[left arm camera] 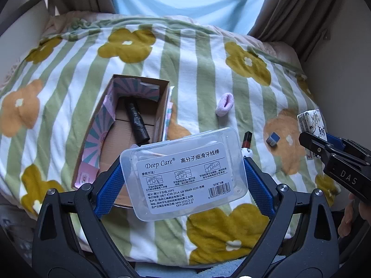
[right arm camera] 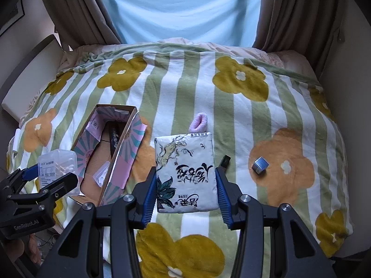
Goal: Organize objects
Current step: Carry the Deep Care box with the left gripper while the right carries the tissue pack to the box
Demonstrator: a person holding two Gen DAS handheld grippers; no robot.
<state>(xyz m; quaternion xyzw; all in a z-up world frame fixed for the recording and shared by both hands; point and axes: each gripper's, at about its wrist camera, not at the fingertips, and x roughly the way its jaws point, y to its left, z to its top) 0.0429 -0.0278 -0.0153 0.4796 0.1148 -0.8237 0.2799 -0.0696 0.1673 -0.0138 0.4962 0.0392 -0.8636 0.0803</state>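
Observation:
My left gripper (left arm camera: 183, 173) is shut on a clear plastic floss-pick box (left arm camera: 184, 176) with a white label, held above the blanket just right of an open cardboard box (left arm camera: 129, 136). A black roll (left arm camera: 136, 121) lies inside that box. My right gripper (right arm camera: 185, 185) is shut on a white tissue pack (right arm camera: 185, 171) printed with ink drawings, held above the blanket. The cardboard box (right arm camera: 109, 153) sits to its left in the right wrist view, with the left gripper (right arm camera: 46, 180) and floss-pick box (right arm camera: 56, 169) beyond. The right gripper (left arm camera: 324, 143) shows at the left wrist view's right edge.
On the flowered striped blanket (right arm camera: 231, 106) lie a pink fuzzy sock (right arm camera: 199, 122), a small dark stick (right arm camera: 225, 161) and a little silver cube (right arm camera: 260, 164). Curtains (right arm camera: 69, 11) and a lit window stand behind the bed. A hand (left arm camera: 352, 213) shows at the right.

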